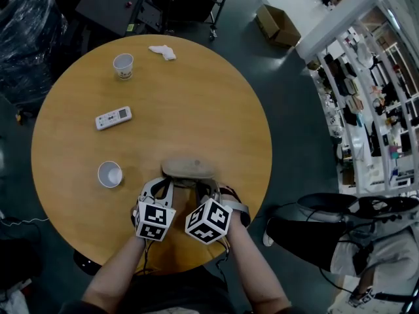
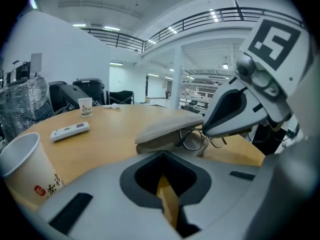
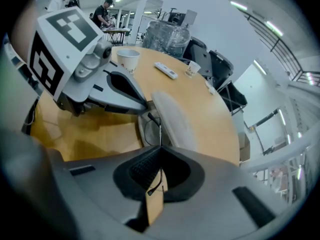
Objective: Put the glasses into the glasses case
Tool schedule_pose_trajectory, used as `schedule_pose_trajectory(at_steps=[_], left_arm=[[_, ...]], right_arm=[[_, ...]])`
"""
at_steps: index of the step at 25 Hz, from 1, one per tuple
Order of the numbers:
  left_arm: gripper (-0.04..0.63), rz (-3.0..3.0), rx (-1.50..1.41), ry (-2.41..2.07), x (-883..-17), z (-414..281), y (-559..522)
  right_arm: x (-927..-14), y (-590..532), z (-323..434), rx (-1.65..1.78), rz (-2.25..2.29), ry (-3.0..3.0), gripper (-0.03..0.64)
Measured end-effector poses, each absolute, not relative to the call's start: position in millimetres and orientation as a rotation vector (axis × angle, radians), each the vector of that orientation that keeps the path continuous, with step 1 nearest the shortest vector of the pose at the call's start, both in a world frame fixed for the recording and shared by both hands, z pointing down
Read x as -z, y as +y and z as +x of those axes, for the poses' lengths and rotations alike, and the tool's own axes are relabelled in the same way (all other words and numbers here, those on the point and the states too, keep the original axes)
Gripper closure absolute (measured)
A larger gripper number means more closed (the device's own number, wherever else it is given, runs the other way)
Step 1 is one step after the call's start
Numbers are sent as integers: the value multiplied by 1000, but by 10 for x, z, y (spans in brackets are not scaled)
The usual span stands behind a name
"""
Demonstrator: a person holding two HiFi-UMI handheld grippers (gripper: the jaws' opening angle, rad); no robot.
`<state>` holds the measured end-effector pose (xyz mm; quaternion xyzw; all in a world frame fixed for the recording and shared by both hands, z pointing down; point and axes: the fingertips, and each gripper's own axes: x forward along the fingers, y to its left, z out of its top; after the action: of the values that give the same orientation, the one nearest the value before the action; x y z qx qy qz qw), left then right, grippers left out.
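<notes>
Right hand-held gripper (image 3: 159,146) pinches glasses (image 2: 194,140); cup (image 1: 110,174), remote (image 1: 113,118) nearby.

The case lid (image 2: 170,124) covers the upper part of the glasses (image 2: 192,141); from the head view they cannot be made out. The near cup (image 2: 22,166) is cut by the picture's edge, its print unreadable.

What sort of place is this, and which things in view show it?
Probably a large open indoor hall, perhaps a lab or workshop with storage. A balcony railing runs overhead, stocked shelves stand to one side, and the work is done at a round wooden table.
</notes>
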<state>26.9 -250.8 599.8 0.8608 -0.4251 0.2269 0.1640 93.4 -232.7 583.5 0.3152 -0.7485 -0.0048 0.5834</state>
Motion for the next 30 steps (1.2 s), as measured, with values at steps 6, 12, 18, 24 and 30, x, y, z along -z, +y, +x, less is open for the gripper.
schedule_pose_trajectory(at_steps=[6,12,18,24,30], left_arm=[[591,2454,-644,-1191,-6000,288,-2534],[590,2456,-636,-1180,-6022,290,-2573],[589,2450,-631,-1177,-6024,286,-2579],[590,2455,-630,-1177,-6059,266,-2592],[589,2453,-632,-1174,-6060,263,-2576]], right_arm=[[-5806,-2528,811,186,793,-1757,629],[-5872,-2648,715,259,763,-1746,629],[-5929,-2767,651,317,722,-1726,629],[-6035,-2839,603,329,687,-1728,629],[-6121,-2846,589,313,626,-1724,629]])
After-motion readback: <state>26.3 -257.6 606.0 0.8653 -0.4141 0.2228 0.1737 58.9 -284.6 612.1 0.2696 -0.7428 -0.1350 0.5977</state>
